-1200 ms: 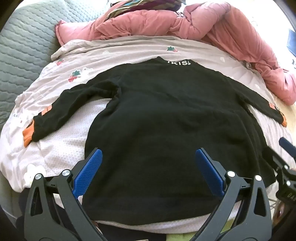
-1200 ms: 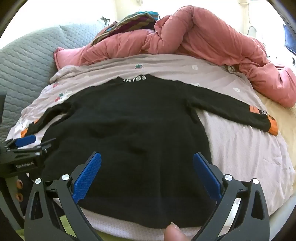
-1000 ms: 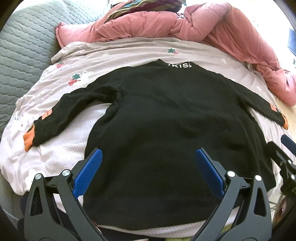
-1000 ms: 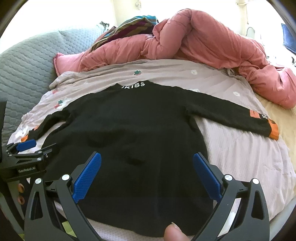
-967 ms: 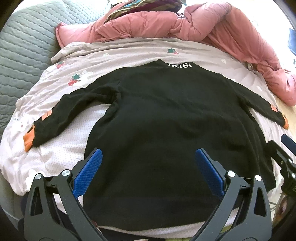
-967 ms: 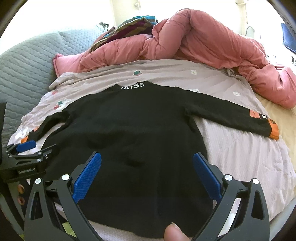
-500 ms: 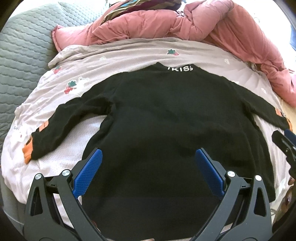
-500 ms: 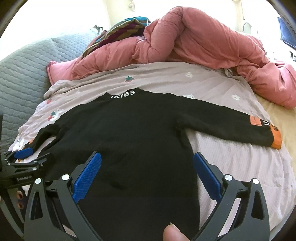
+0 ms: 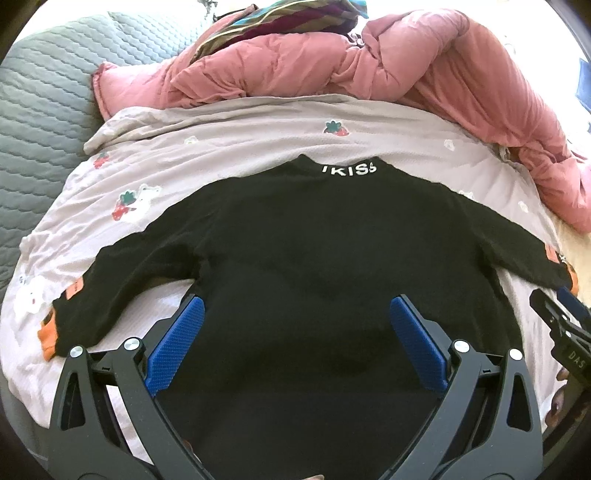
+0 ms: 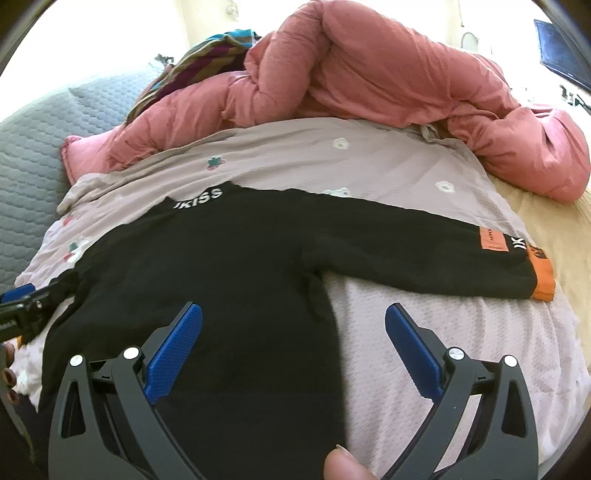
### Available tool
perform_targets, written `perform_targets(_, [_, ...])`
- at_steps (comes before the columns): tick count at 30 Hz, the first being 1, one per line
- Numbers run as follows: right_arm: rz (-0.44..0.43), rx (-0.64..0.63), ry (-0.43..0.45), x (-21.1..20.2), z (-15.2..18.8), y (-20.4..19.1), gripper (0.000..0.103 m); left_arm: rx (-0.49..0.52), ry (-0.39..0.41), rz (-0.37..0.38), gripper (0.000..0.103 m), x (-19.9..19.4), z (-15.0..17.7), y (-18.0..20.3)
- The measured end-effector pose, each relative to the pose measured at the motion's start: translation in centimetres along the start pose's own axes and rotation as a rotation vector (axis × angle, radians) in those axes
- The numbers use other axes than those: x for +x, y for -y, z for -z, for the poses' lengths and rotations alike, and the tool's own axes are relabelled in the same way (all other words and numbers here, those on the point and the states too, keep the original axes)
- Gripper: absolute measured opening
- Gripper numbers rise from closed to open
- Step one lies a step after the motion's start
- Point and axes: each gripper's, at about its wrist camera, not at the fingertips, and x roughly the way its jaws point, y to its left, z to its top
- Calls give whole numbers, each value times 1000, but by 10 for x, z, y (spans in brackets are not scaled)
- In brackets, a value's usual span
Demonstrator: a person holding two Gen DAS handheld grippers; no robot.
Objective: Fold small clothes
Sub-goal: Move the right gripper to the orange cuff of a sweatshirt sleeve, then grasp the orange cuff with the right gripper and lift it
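Lying flat and face up on a bed, a small black sweater (image 9: 317,236) with white lettering at its collar spreads both sleeves wide across a pale pink sheet (image 9: 229,147) printed with strawberries and flowers. In the left wrist view the left gripper (image 9: 293,325) hovers over the garment's lower body, its blue-padded jaws spread wide and holding nothing; the left sleeve runs out toward 8 o'clock and ends in an orange cuff (image 9: 47,334). In the right wrist view the right gripper (image 10: 293,328) is likewise wide open and empty, straddling the sweater's right side seam, with the right sleeve (image 10: 424,254) stretching toward 3 o'clock, an orange patch and orange cuff at its end. A fingertip (image 10: 345,463) shows at 6 o'clock in that view. A bunched pink quilt (image 10: 369,74) is heaped at 12 o'clock beyond the collar, with striped fabric (image 9: 280,18) behind it and a grey quilted cover (image 9: 40,96) at 10 o'clock. Each gripper appears at the edge of the other's view.
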Motion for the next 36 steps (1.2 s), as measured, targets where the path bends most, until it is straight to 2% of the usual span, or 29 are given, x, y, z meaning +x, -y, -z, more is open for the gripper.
perform_targets(5, [10, 50, 8, 6, -12, 24, 99, -22, 1, 44, 95, 9, -14, 5])
perform_targets(13, [67, 128, 22, 16, -28, 66, 99, -24, 18, 32, 95, 20, -32, 13])
perform_targets(18, [102, 157, 29, 20, -34, 90, 99, 2, 41, -5, 95, 28, -41, 20])
perform_targets(24, [160, 194, 27, 25, -37, 119, 99, 9, 67, -20, 95, 36, -51, 30])
perform_targets(32, [255, 257, 22, 26, -34, 168, 99, -2, 64, 42, 95, 54, -68, 42])
perform_targets(36, [314, 301, 7, 25, -30, 198, 99, -2, 59, 19, 95, 64, -73, 46])
